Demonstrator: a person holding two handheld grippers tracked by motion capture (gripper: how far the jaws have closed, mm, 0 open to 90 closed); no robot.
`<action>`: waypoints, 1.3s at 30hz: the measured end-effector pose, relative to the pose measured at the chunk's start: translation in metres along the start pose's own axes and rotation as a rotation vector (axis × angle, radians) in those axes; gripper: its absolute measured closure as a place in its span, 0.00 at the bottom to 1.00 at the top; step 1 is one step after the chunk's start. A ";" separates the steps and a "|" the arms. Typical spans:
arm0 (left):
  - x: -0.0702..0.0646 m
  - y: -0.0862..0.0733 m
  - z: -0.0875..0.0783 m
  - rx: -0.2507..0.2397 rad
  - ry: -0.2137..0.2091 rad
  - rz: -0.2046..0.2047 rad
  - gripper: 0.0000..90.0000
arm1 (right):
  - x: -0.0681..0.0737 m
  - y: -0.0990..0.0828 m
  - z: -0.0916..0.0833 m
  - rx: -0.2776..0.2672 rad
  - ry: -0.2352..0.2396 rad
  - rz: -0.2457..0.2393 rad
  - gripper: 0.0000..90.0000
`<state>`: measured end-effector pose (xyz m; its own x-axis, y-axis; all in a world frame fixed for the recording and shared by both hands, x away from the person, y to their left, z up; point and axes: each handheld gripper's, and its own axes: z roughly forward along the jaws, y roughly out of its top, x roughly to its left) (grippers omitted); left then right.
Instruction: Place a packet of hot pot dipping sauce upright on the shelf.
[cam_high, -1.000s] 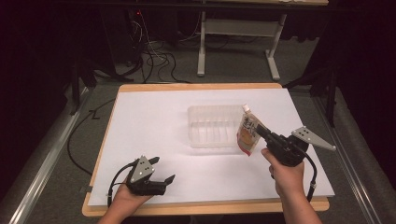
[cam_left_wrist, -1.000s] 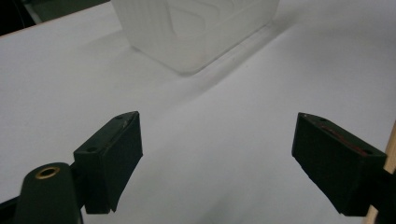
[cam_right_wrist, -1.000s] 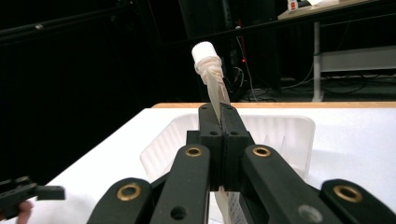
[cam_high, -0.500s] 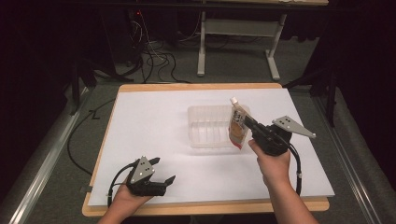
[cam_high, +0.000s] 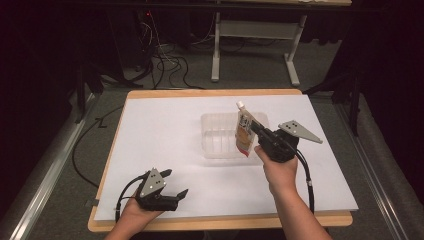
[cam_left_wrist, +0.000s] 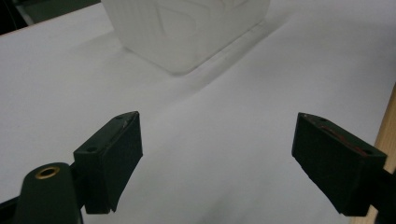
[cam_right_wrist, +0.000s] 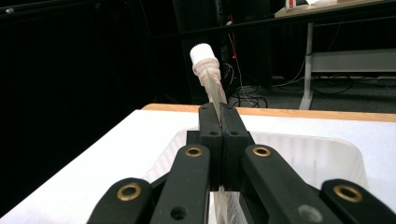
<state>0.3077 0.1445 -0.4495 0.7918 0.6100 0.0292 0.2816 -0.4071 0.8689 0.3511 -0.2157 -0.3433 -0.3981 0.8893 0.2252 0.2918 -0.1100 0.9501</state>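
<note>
High view | right gripper (cam_high: 256, 129) fingers clamp pouch (cam_high: 243, 131) above tub (cam_high: 220, 136) | left gripper (cam_high: 176, 184) fingers apart

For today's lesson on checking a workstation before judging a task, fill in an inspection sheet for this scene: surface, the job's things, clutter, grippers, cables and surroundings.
Surface: wooden table covered by a white sheet, flat.
Job's things: a spouted pouch with a white cap, held upright over the right part of the clear plastic container; the container sits on the sheet near the middle.
Clutter: nothing seen on the sheet.
Grippers: right gripper shut on the pouch, jaws pinching its flat edge; left gripper open, holding nothing, resting near the front edge.
Cables: one trails from each gripper; loose cables on the floor beyond the table.
Surroundings: dark room, grey carpet, a white desk frame behind.
</note>
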 end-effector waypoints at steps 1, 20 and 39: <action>0.000 0.000 0.000 0.001 0.000 0.002 0.19 | 0.000 0.000 0.001 -0.002 -0.004 0.001 1.00; -0.002 0.000 0.001 0.007 -0.009 0.008 0.19 | 0.004 -0.007 -0.001 -0.003 -0.010 0.014 1.00; 0.000 0.000 0.000 0.006 -0.009 0.004 0.19 | -0.006 -0.008 0.028 0.030 -0.033 0.047 1.00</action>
<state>0.3075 0.1443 -0.4498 0.7978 0.6022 0.0287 0.2811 -0.4136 0.8660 0.3752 -0.2083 -0.3585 -0.3544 0.8976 0.2621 0.3361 -0.1393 0.9315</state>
